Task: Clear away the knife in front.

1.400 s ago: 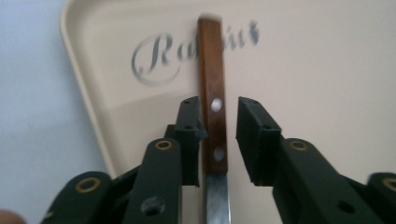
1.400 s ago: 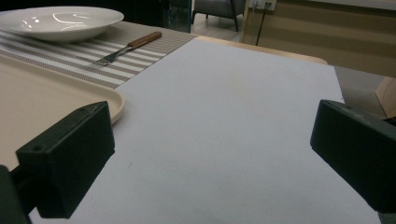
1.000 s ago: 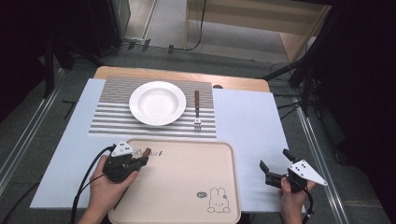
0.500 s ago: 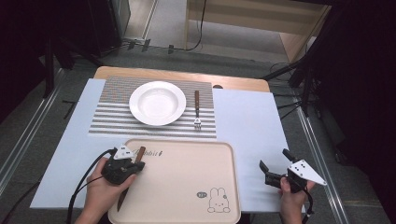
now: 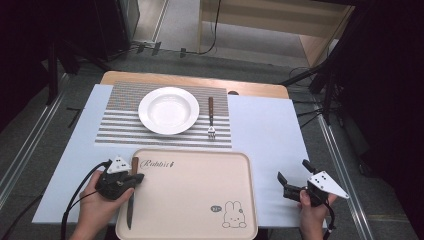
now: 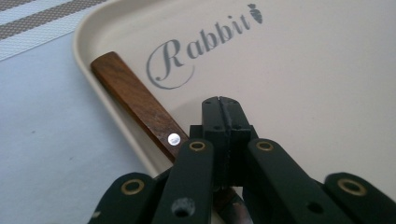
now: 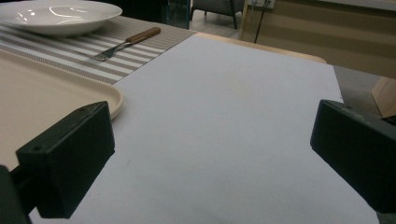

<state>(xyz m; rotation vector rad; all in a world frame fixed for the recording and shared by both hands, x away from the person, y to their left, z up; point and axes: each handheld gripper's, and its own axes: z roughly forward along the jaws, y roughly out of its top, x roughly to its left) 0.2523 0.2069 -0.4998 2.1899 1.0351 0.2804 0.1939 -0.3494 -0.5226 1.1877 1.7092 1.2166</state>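
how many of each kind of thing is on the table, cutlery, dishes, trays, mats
cutlery: 2, a wooden-handled knife along the tray's left edge and a wooden-handled metal fork on the mat
dishes: 1, a round white plate
trays: 1, a beige rectangular tray with a rabbit print
mats: 1, a grey-and-white striped placemat
total: 5

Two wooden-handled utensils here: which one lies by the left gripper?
The knife, along the tray's left edge under the left gripper. The fork lies on the striped mat beside the plate.
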